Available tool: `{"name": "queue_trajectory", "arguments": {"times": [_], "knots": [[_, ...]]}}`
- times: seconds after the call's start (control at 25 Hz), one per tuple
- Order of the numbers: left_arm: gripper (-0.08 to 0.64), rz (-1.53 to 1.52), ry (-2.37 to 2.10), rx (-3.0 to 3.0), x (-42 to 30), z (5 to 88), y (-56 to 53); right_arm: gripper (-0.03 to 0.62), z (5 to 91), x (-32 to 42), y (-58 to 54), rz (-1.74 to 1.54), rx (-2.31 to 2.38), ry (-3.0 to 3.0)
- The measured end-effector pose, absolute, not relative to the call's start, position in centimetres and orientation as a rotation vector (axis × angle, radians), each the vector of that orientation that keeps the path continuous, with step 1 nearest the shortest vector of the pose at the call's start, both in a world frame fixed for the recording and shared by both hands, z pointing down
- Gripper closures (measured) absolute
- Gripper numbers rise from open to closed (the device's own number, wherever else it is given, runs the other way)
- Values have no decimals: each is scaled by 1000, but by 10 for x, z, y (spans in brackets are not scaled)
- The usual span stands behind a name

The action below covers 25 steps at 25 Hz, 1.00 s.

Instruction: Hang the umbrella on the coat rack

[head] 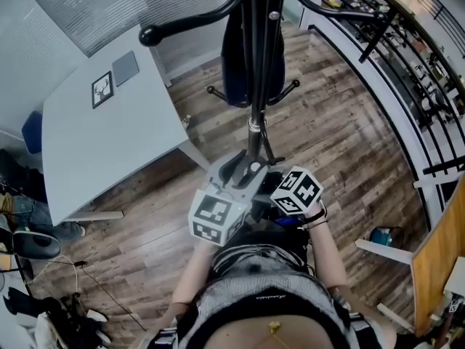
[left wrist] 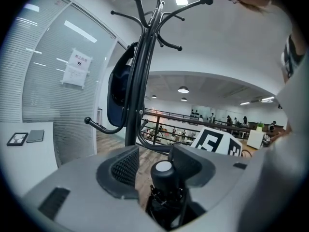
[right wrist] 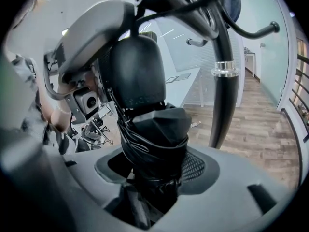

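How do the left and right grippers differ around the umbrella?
The right gripper clamps the umbrella at its thick folded canopy; the left gripper straddles its slim capped end. Right gripper's jaws are filled; left gripper's show floor beside one pad. Both face the coat rack.

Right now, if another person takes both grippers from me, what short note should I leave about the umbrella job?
Right gripper: shut on the folded black umbrella, around its strapped middle.
Left gripper: the umbrella's capped end stands between its jaws; floor shows beside one pad, so grip uncertain.
Coat rack: directly ahead, close; a dark blue item hangs on it.
Done: umbrella lifted and held at the rack.
Left: hang it on a free hook, then release.
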<state>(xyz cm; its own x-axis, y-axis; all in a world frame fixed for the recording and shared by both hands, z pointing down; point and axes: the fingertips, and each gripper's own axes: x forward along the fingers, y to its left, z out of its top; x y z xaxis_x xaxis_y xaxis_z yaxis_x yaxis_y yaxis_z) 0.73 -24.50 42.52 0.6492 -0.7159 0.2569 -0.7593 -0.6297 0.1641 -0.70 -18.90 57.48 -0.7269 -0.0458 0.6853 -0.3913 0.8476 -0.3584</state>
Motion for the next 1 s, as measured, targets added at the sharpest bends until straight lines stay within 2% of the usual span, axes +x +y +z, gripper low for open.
{"name": "queue_trajectory", "arguments": {"times": [1.0], "knots": [[362,216,-1232,2480,-20,450,-230,327,602,2,-237,749,537,-2284]]}}
